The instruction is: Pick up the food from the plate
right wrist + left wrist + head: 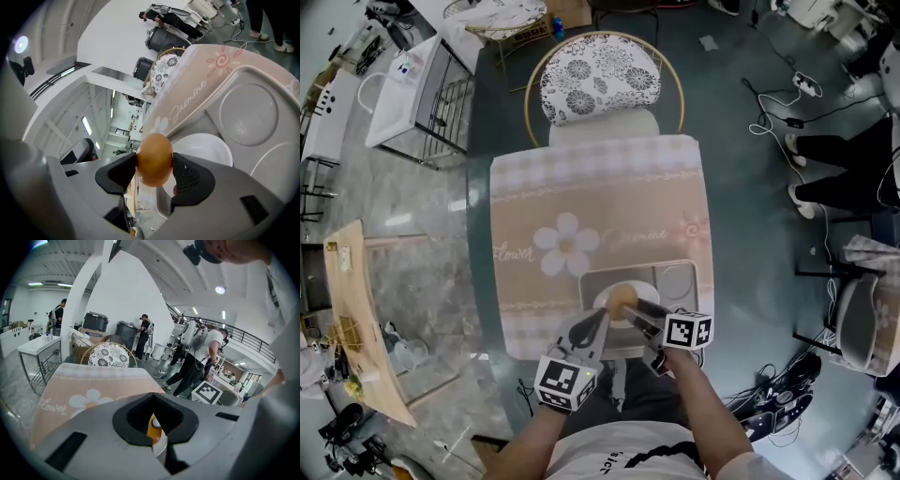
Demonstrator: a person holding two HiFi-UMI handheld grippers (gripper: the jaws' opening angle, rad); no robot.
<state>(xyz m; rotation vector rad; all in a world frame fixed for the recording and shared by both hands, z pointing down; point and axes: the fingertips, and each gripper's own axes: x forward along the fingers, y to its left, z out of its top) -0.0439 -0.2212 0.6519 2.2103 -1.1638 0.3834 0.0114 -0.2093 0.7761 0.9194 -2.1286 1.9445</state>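
Note:
A round orange-brown piece of food [622, 300] is clamped between the black pads of my right gripper [630, 309], just above a white plate [602, 302] on a grey tray [680, 281]. In the right gripper view the food [154, 159] fills the gap of the right gripper [154, 172], with the plate [204, 149] and the tray [248, 112] beneath it. My left gripper [596, 323] points at the plate from the near left, jaws together and holding nothing. Through the hollow between its pads, the left gripper [153, 420] shows a sliver of the food [154, 428].
The tray rests near the front edge of a table with a pink flower-print cloth [581, 216]. A round-backed chair with a patterned cushion [600, 80] stands at the far side. A person's legs [839, 173] and cables are on the floor at right, and a white cart [403, 89] at left.

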